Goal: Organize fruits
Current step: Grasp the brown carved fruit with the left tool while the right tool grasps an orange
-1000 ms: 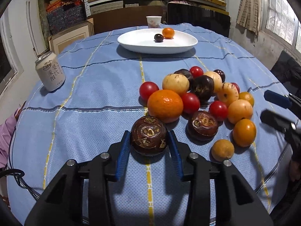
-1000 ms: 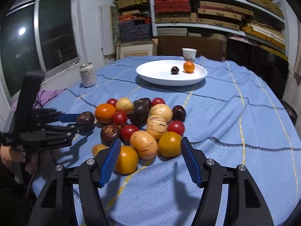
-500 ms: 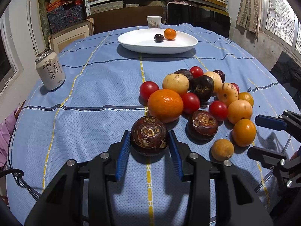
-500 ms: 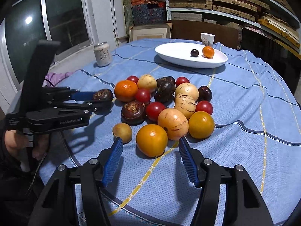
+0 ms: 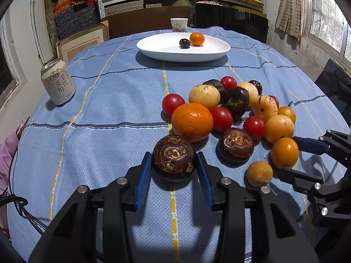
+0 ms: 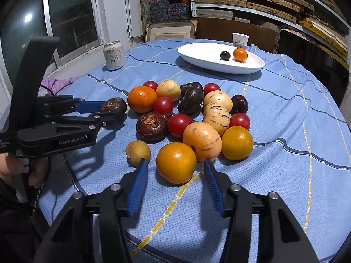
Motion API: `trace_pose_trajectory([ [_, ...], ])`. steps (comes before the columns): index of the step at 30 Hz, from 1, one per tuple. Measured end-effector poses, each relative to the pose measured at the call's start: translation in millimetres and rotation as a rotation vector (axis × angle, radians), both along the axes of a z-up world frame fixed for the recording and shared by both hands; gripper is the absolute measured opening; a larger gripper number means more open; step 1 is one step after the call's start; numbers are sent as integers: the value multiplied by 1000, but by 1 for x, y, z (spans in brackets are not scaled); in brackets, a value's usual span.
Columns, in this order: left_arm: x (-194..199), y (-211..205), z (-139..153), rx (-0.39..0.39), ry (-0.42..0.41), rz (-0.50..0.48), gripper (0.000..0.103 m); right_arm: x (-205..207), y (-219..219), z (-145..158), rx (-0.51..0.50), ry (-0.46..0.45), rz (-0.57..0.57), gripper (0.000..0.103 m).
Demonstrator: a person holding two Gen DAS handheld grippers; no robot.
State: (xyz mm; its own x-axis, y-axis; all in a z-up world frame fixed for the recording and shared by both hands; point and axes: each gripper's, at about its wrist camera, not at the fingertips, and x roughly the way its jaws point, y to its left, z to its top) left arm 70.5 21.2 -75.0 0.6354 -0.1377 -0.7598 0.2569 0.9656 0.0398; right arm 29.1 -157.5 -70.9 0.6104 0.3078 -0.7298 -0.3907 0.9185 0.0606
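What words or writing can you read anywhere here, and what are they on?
"GenRobot.AI": on the side of the left tongs, seen from the right wrist view.
"梨饮" and "莱阳": large characters on the drink can; its smaller print is too small to read.
"中国": red characters on the paper cup; blurred, so uncertain.
Boxes on the shelves: no readable text.

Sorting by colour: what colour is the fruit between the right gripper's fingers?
Orange-yellow fruit, clearest in the right wrist view.
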Motion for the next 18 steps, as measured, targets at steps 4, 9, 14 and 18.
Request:
trace_pose_trajectory([
  [4, 0, 0, 0, 0, 0, 0, 40, 1, -1, -1, 6, 10, -1, 39],
  [9, 0, 0, 0, 0, 0, 0, 40, 2, 1, -2, -5, 9, -1, 38],
  [14, 0, 0, 0, 0, 0, 0, 40, 3, 0, -2, -1, 15, -4, 38],
  [18, 0, 0, 0, 0, 0, 0, 40, 3, 0, -2, -1, 19, -4, 39],
])
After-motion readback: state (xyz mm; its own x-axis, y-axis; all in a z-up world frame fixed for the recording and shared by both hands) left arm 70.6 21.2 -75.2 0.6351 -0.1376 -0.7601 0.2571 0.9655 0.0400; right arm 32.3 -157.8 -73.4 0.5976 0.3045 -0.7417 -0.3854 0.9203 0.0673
